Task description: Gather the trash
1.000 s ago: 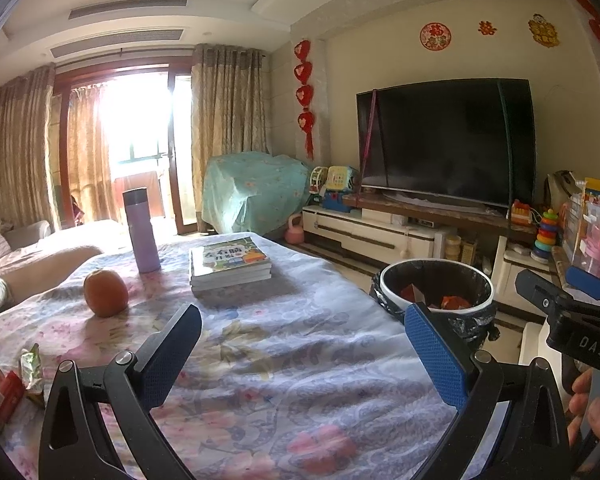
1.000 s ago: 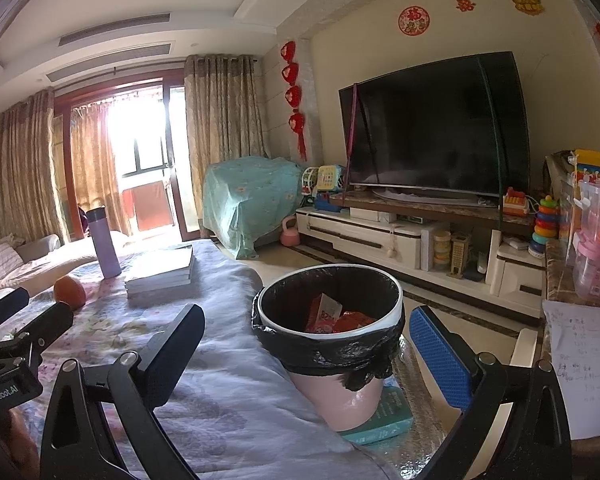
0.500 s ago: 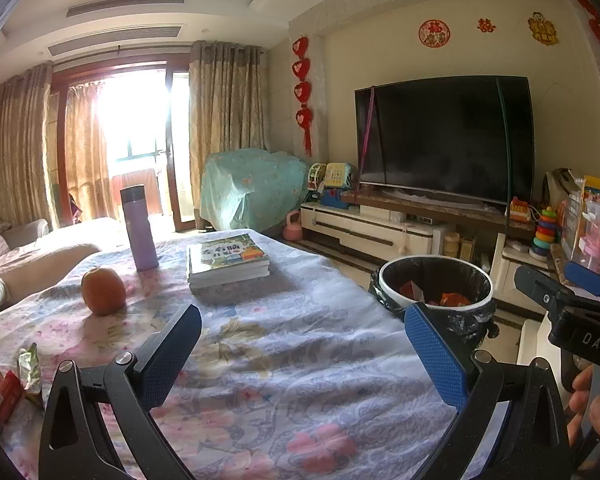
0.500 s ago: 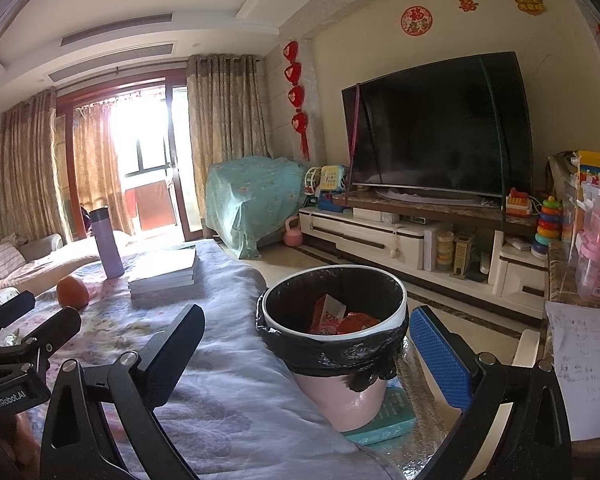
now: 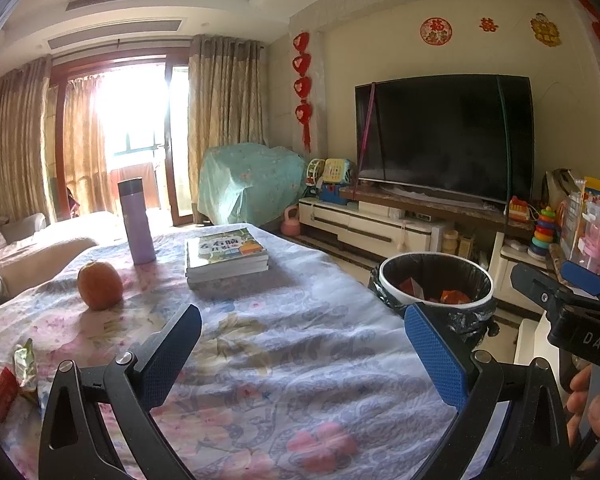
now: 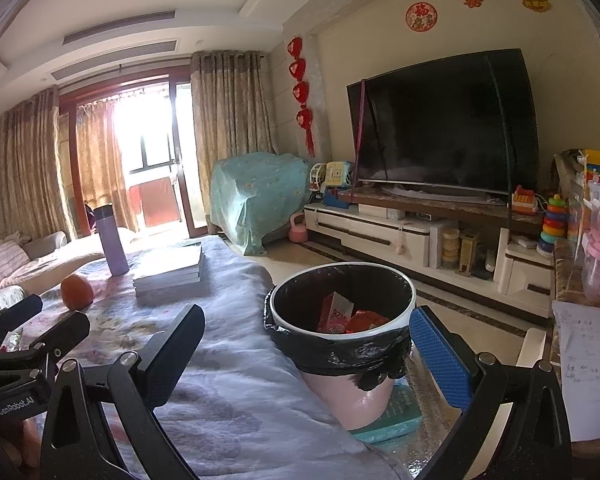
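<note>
A pink trash bin [image 6: 346,396] with a black liner stands beside the table's right edge, with red and white wrappers [image 6: 350,318] inside; it also shows in the left wrist view [image 5: 436,284]. Snack wrappers [image 5: 14,372] lie at the table's near left edge. My left gripper [image 5: 302,354] is open and empty over the flowered tablecloth [image 5: 284,344]. My right gripper [image 6: 306,354] is open and empty, close in front of the bin.
On the table stand an orange [image 5: 100,285], a purple flask [image 5: 137,222] and a stack of books [image 5: 226,255]. A TV [image 5: 444,140] on a low cabinet lines the right wall. A teal book [image 6: 396,420] lies under the bin. A sofa [image 5: 32,248] is at left.
Both grippers have drifted slightly; the views shift a little and the bin sits a bit lower and nearer in the right wrist view. Jaws stay open.
</note>
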Demonstrator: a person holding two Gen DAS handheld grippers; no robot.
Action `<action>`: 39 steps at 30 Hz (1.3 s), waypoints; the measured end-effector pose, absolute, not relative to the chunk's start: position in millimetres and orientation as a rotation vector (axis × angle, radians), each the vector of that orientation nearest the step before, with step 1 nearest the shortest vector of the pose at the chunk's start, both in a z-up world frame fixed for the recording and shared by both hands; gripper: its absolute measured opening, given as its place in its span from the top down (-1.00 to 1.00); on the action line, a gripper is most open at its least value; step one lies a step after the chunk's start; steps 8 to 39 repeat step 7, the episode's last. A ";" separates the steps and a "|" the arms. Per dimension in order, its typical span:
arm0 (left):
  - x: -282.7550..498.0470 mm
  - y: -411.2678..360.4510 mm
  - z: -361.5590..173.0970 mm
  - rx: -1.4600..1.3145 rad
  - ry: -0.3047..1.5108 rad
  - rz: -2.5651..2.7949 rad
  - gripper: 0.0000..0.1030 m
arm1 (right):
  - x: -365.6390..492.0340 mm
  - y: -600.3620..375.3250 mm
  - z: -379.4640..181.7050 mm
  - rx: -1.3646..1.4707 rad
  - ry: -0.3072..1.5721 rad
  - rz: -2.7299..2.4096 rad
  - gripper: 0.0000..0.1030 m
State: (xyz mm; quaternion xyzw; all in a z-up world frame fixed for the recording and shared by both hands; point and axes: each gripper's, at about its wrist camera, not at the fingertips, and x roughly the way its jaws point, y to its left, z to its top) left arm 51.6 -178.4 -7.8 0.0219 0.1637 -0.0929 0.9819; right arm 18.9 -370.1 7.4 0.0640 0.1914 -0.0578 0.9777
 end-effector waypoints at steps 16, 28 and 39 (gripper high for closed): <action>61.4 -163.1 -15.4 0.017 0.395 -0.163 -0.99 | 26.3 -361.6 5.8 0.121 0.414 -0.085 -1.00; 61.4 -163.1 -15.4 0.017 0.395 -0.163 -0.99 | 26.3 -361.6 5.8 0.121 0.414 -0.085 -1.00; 61.4 -163.1 -15.4 0.017 0.395 -0.163 -0.99 | 26.3 -361.6 5.8 0.121 0.414 -0.085 -1.00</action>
